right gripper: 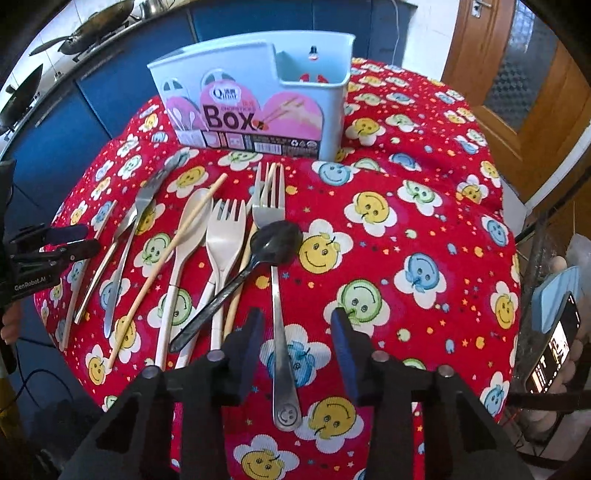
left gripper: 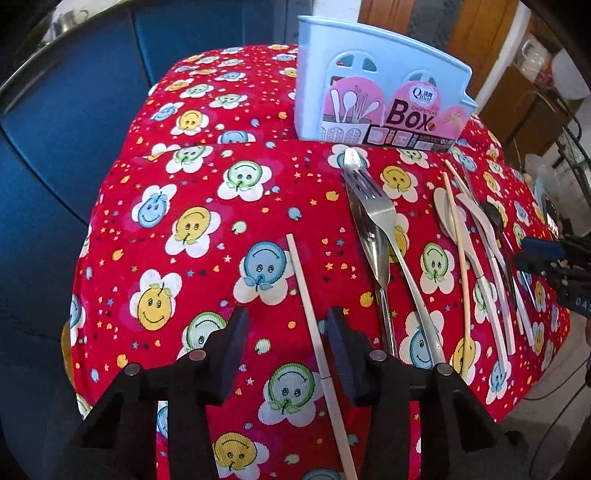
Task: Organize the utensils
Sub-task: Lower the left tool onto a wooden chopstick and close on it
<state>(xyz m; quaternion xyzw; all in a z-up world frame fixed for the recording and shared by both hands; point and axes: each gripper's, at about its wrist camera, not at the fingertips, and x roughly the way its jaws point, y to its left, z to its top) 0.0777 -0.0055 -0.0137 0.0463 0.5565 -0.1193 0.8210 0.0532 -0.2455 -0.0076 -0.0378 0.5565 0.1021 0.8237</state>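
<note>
A light blue utensil box (left gripper: 369, 92) (right gripper: 258, 96) stands upright at the far side of the red cloth. My left gripper (left gripper: 287, 317) is open over the cloth, and a white chopstick (left gripper: 306, 295) lies between its jaws close to the right finger. To its right lie a metal fork (left gripper: 384, 218) and a pile of utensils. My right gripper (right gripper: 297, 317) is open with the handle of a metal fork (right gripper: 271, 206) running between its jaws. A black spoon (right gripper: 277, 240), a white plastic fork (right gripper: 225, 229), a beige spoon (right gripper: 195, 214) and a wooden chopstick (right gripper: 166, 266) lie left of it.
The table wears a red cloth with smiley flowers (left gripper: 184, 166) and drops away on all sides. Blue cabinets (left gripper: 55, 147) stand to the left, with woks (right gripper: 92, 29) on the counter above them. A wooden door (right gripper: 517, 92) and a lit phone (right gripper: 554, 350) are to the right.
</note>
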